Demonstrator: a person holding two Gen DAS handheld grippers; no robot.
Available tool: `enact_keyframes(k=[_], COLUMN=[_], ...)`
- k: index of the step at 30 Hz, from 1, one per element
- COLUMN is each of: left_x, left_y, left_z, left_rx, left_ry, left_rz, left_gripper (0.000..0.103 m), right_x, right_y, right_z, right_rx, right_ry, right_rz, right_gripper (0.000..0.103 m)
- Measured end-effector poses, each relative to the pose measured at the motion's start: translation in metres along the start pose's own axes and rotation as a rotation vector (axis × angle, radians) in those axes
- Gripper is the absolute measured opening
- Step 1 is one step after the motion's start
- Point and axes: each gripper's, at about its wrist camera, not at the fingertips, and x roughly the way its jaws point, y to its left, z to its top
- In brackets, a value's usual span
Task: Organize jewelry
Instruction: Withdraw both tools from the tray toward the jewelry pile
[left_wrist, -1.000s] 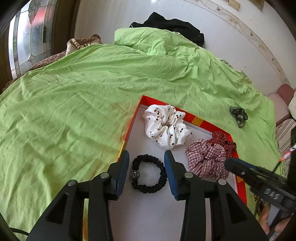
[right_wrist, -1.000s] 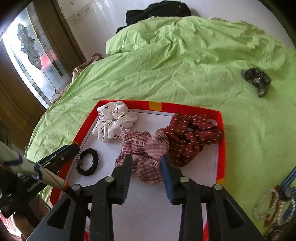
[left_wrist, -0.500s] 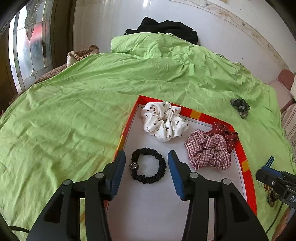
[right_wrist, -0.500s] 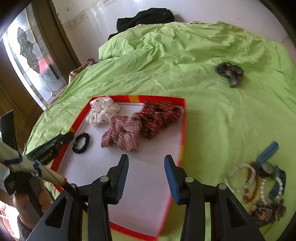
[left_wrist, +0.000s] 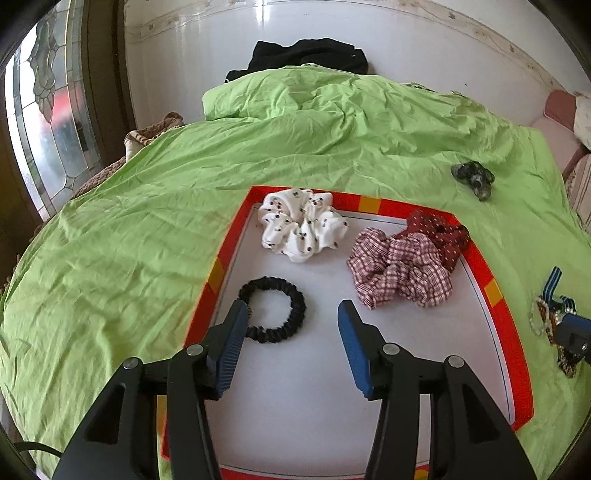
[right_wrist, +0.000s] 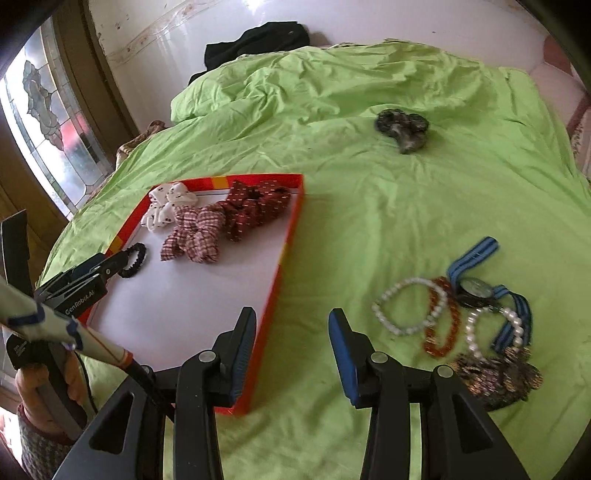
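A red-rimmed white tray (left_wrist: 491, 291) lies on the green bedsheet. On it are a white dotted scrunchie (left_wrist: 301, 230), a plaid scrunchie (left_wrist: 399, 271), a dark red dotted scrunchie (left_wrist: 439, 232) and a black scrunchie (left_wrist: 297, 310). My left gripper (left_wrist: 291, 309) is open just above the tray; the black scrunchie lies flat by its left finger, untouched. My right gripper (right_wrist: 292, 315) is open and empty over the tray's right rim (right_wrist: 291, 229) and the sheet. A heap of bead bracelets and a blue-strapped watch (right_wrist: 454, 317) lies to its right.
A dark crumpled scrunchie (right_wrist: 402, 129) sits alone further up the sheet. A black garment (right_wrist: 258, 40) lies at the head of the bed against the white wall. A stained-glass door (right_wrist: 48, 122) stands left. A person's hand (right_wrist: 37, 384) holds the left gripper's handle.
The left jaws spread wider and drew back, leaving the black scrunchie on the tray. The right gripper swung right, from over the plaid scrunchie to the tray's edge near the bracelets.
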Motion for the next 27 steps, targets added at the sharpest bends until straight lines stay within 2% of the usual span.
enact_keyframes(k=[16, 27], left_x=[0.000, -0.001], left_y=[-0.030, -0.035], left_z=[-0.013, -0.015], left_rx=[0.090, 0.101], left_ry=[0.011, 0.005], left_rz=[0.018, 0.022], left_gripper=[0.051, 0.053], right_x=[-0.028, -0.049], right_y=[-0.050, -0.095], right_z=[-0.023, -0.039], right_rx=[0.069, 0.142], right_ry=[-0.027, -0.036], right_rz=[-0.053, -0.105], right_gripper=[0.048, 0.049])
